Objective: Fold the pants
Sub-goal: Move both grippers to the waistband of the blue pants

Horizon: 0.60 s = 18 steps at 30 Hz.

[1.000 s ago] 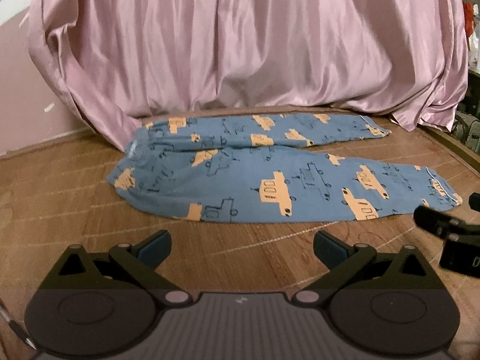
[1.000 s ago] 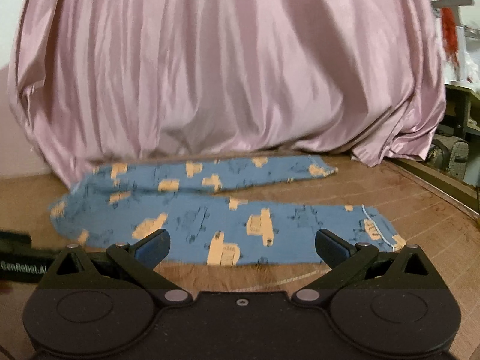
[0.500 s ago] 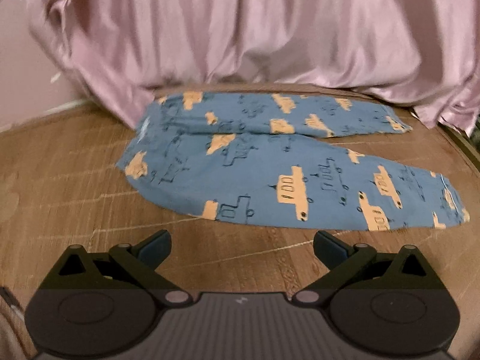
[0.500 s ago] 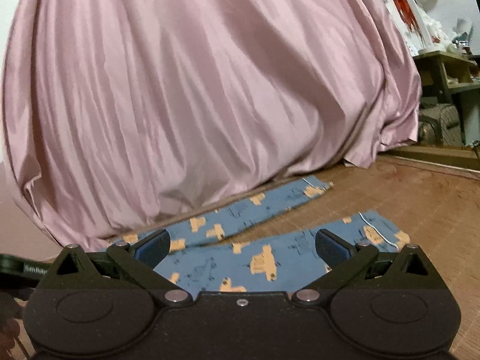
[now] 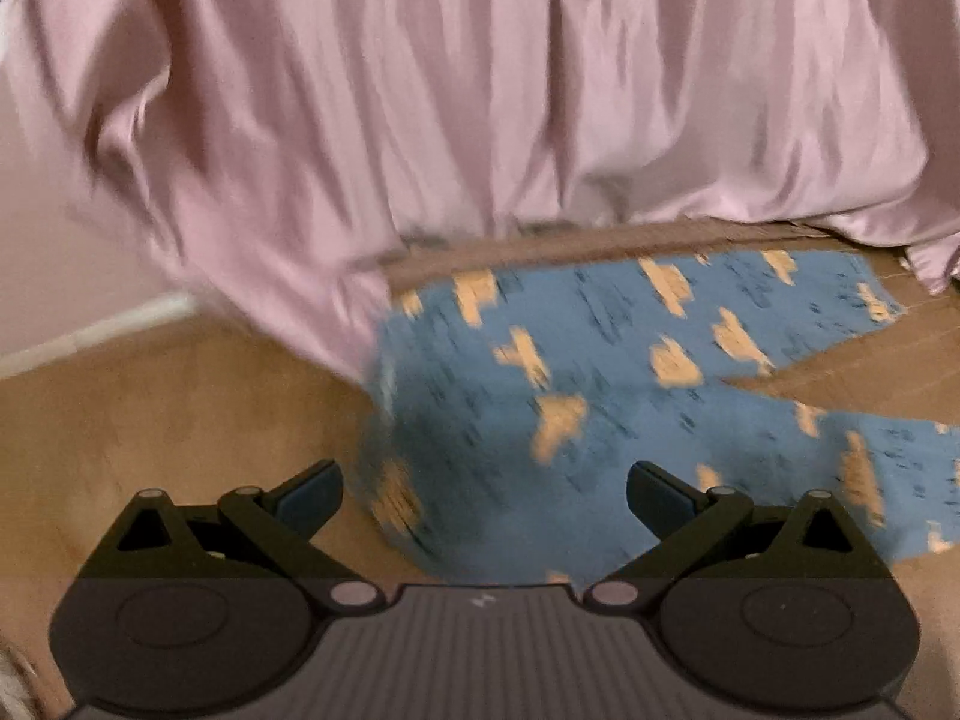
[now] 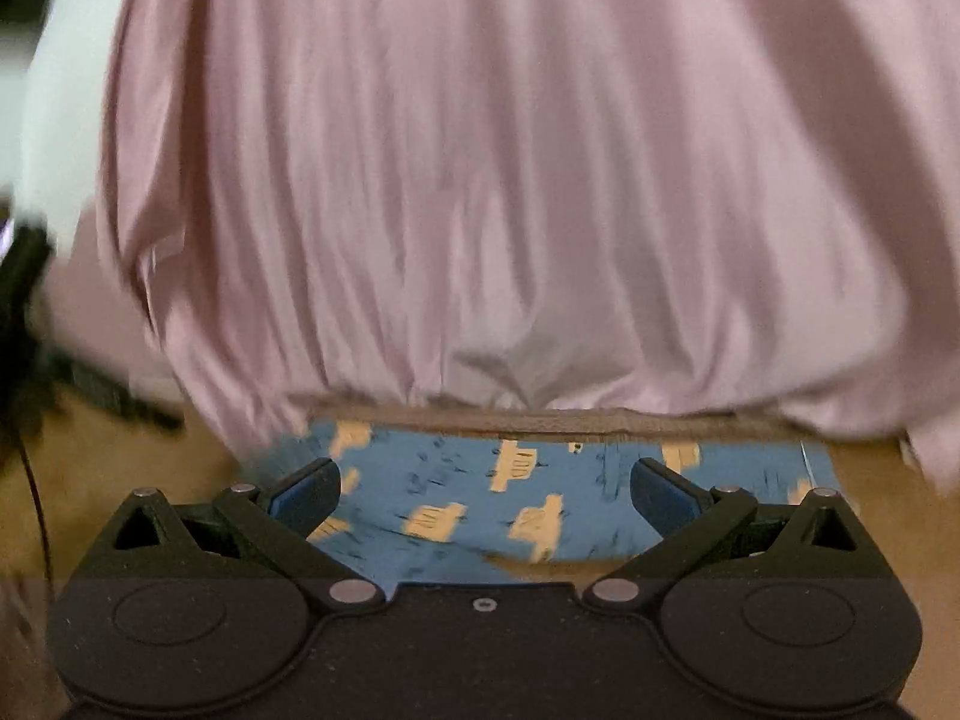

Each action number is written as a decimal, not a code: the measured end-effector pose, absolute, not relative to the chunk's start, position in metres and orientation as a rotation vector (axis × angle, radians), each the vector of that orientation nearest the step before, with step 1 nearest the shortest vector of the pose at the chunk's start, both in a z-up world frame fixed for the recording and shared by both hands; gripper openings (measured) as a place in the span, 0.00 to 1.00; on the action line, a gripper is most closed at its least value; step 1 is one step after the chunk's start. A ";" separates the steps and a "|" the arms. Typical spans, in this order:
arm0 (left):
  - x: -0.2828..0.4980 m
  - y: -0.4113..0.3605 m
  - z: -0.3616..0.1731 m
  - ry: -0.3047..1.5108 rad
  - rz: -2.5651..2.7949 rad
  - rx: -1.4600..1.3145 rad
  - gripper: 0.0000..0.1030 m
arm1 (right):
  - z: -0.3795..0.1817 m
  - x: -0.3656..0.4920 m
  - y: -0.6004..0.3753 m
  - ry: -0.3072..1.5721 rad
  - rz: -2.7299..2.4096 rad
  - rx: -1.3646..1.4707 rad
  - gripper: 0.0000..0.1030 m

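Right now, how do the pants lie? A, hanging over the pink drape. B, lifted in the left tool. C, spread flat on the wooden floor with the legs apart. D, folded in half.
C: the blue pants lie flat on the wooden floor, a wedge of floor showing between the legs; both tools are open and hold nothing.

I see the left gripper (image 5: 483, 495) spread wide, empty. Blue cotton pants with orange prints (image 5: 600, 396) lie flat on the brown wooden floor (image 5: 168, 408).

Left gripper (image 5: 483, 489) level, jaws spread wide; right gripper (image 6: 483, 489) likewise, nothing between fingers.
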<state>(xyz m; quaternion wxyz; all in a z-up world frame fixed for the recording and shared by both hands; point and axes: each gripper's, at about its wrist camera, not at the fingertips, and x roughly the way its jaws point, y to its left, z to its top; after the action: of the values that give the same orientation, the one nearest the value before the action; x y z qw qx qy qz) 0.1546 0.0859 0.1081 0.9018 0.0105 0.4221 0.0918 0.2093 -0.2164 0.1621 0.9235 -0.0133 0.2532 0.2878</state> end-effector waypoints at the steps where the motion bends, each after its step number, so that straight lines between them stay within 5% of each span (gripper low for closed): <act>1: 0.166 0.089 0.110 0.865 0.197 0.050 1.00 | 0.160 0.228 -0.209 0.535 0.625 -0.079 1.00; 18: 0.354 0.131 0.026 0.864 0.050 0.311 1.00 | 0.019 0.444 -0.154 0.808 0.766 -0.335 0.99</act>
<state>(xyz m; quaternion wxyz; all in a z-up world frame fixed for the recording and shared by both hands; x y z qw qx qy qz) 0.3536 0.1309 0.0261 0.8962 0.1501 0.4168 0.0242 0.4440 -0.1538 0.0188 0.8358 -0.1583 0.3815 0.3616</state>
